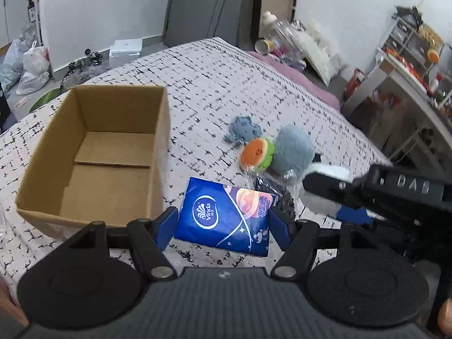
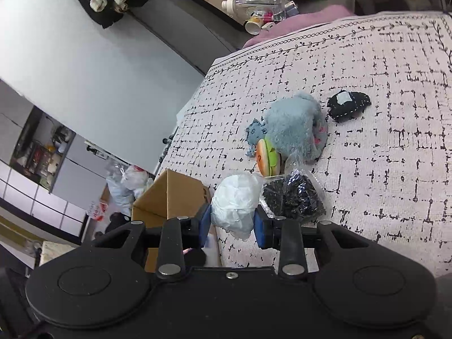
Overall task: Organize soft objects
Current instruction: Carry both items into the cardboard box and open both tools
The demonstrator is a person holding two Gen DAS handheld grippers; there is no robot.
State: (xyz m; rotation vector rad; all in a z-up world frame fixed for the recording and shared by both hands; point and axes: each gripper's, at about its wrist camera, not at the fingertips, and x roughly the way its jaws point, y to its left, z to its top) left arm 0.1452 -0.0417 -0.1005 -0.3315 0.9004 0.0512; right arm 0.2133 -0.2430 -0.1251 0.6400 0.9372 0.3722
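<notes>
Soft objects mostly unsorted: cardboard box [image 1: 93, 152] empty, just left of the left tool [image 1: 223, 220]. Left tool pinching one blue tissue pack [image 1: 226, 217]; right tool [image 2: 232, 220] pinching one white crumpled bag [image 2: 236, 203]. Left on the bed [image 1: 214, 84], ahead of the tools: one blue plush [image 2: 293, 125], one small blue toy [image 2: 255, 132], one burger toy [image 2: 267, 156], one black bagged bundle [image 2: 293, 197], one black pouch [image 2: 349, 103].

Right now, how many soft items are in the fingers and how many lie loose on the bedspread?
Held in fingers: 2 (blue tissue pack, crumpled white plastic bag)
Loose plush toys: 4 (large grey-blue, small blue-grey, orange-green burger, black stitched)
Loose clear bag of black pieces: 1
Total: 7
</notes>
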